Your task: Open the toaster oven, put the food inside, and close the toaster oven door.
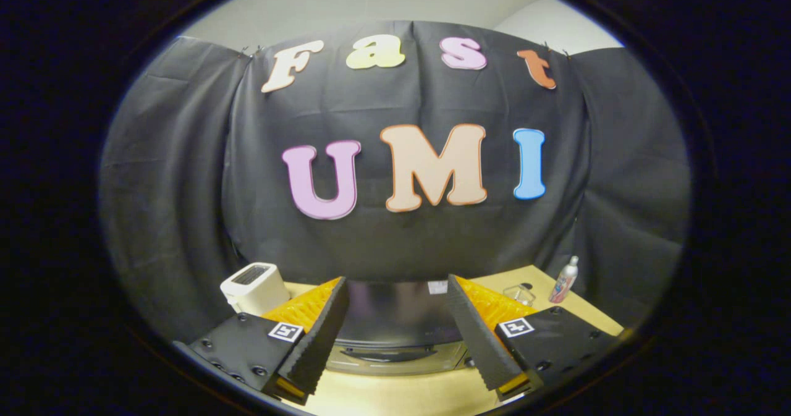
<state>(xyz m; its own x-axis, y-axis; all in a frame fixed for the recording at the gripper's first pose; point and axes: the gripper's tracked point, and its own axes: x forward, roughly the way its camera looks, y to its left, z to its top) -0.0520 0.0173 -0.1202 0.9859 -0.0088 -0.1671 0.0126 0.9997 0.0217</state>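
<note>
Hovering: tool point(398, 335) open | toaster oven point(398, 323) between fingers, just ahead, door shut

Backdrop was a black cloth wall point(395, 243) hung across the far side of the booth, draped in a few loose folds and wrapping round on both the left and right. It was pinned up along the top edge. Above it you could see a plain pale room wall point(371, 2), with a lighter patch off to the far right corner. Down low sat a light wooden counter point(395, 397), its far right corner running up close to the cloth. Lighting was soft and even, with no hard shadows on the cloth.
</note>
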